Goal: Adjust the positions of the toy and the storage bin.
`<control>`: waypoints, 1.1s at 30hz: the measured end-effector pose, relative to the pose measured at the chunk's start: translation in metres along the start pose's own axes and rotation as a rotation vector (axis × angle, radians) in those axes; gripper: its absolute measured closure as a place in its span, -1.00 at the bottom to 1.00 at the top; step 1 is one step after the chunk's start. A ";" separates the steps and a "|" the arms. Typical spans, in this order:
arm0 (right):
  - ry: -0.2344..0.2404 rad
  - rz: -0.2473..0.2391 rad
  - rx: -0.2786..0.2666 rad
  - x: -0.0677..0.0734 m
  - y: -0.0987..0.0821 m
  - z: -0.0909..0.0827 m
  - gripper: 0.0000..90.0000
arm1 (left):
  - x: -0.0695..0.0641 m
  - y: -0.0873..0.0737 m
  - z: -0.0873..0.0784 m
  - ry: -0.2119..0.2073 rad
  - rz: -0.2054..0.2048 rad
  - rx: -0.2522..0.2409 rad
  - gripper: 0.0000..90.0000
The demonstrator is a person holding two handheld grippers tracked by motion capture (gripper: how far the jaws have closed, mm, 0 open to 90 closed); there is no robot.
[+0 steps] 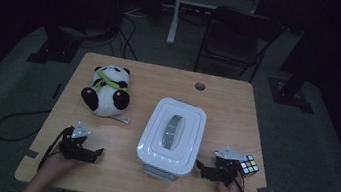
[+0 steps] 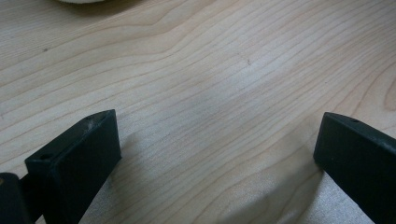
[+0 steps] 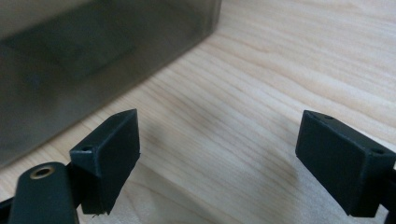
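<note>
Two hand-held tongs rest low on a pale wooden desk [image 1: 228, 104], one at each near corner, and between them stands the biggest thing on it: a white lidded storage box [image 1: 172, 134] with a grey handle lying flat along its lid. The box sits at the near middle of the desk, its short near end towards the person. Farther back and to the left lies a panda plush toy [image 1: 106, 90] with a green scarf, well apart from the box. At the near right edge sits a small Rubik's cube [image 1: 249, 165], just beside the right tongs [image 1: 200, 168], which are released, the jaws spread wide over bare wood; the right gripper view shows the box's grey side wall close ahead of them. The left tongs [image 1: 98, 153] are released as well, jaws wide apart above bare wood grain, near the box's left side but not touching it.
</note>
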State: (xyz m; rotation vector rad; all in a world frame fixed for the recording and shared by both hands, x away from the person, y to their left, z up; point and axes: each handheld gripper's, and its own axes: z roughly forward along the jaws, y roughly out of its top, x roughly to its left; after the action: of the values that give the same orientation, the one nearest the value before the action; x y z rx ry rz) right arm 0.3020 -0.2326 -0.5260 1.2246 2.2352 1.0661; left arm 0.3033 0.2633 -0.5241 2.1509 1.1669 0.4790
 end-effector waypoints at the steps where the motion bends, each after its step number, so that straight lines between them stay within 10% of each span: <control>1: -0.008 -0.007 0.020 0.001 0.001 0.002 -0.69 | 0.000 0.000 0.000 0.000 0.000 0.000 -0.97; 23: -0.018 -0.018 0.064 0.002 0.002 0.006 -0.72 | 0.003 0.000 -0.001 0.014 -0.011 0.004 -0.95; 33: -0.018 -0.017 0.064 0.002 0.002 0.006 -0.72 | 0.011 0.026 -0.008 -0.010 -0.015 -0.044 -0.89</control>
State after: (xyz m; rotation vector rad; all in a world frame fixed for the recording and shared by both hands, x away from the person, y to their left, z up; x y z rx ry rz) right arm 0.3054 -0.2277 -0.5279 1.2336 2.2775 0.9804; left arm 0.3203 0.2653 -0.5006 2.1027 1.1562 0.4826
